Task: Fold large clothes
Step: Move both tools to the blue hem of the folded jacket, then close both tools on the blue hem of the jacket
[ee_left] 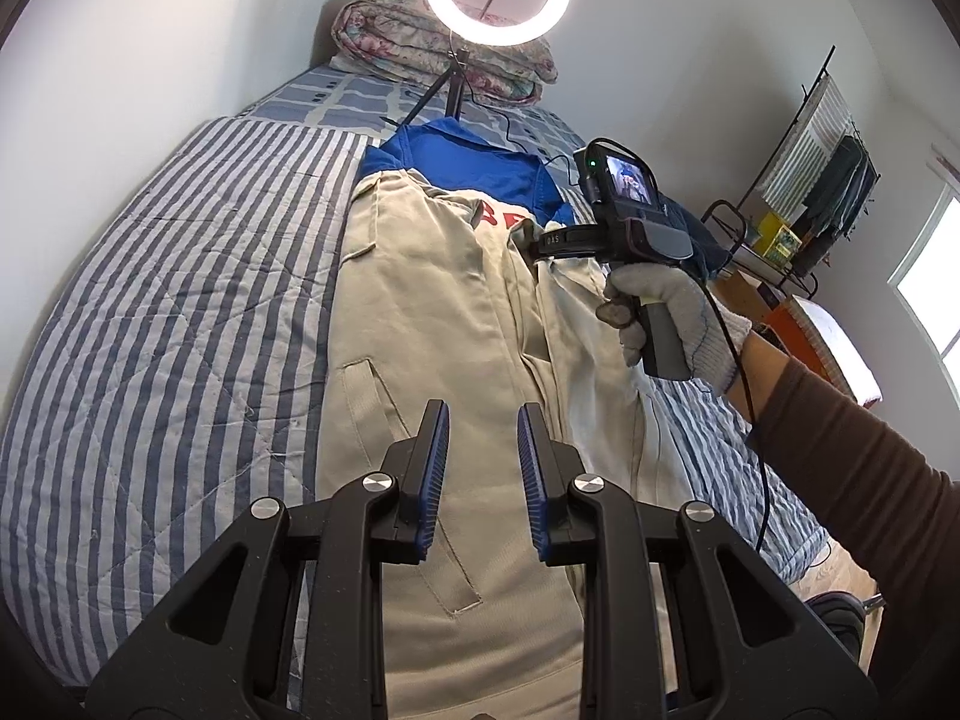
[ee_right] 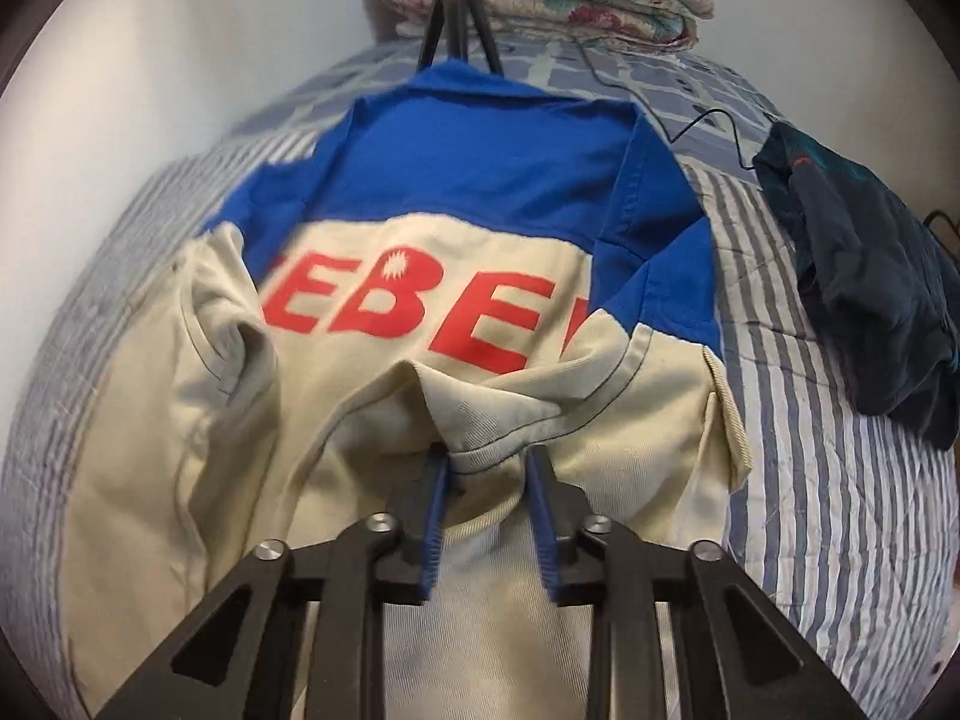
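Currently mid-fold on beige-and-blue cotton work jacket (ee_right: 420,228), centre frame: right gripper (ee_right: 487,456) narrowly pinching its cream fold, left gripper (ee_left: 483,414) slightly parted, empty; next, carrying fold across.

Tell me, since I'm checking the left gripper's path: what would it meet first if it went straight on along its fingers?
Probably the beige jacket spread on the striped bedcover; its pocketed panel lies right beyond the left gripper, whose jaws stand apart with nothing between. Depth is unclear.

White walls (ee_left: 180,30), window (ee_left: 936,276) (daylit).
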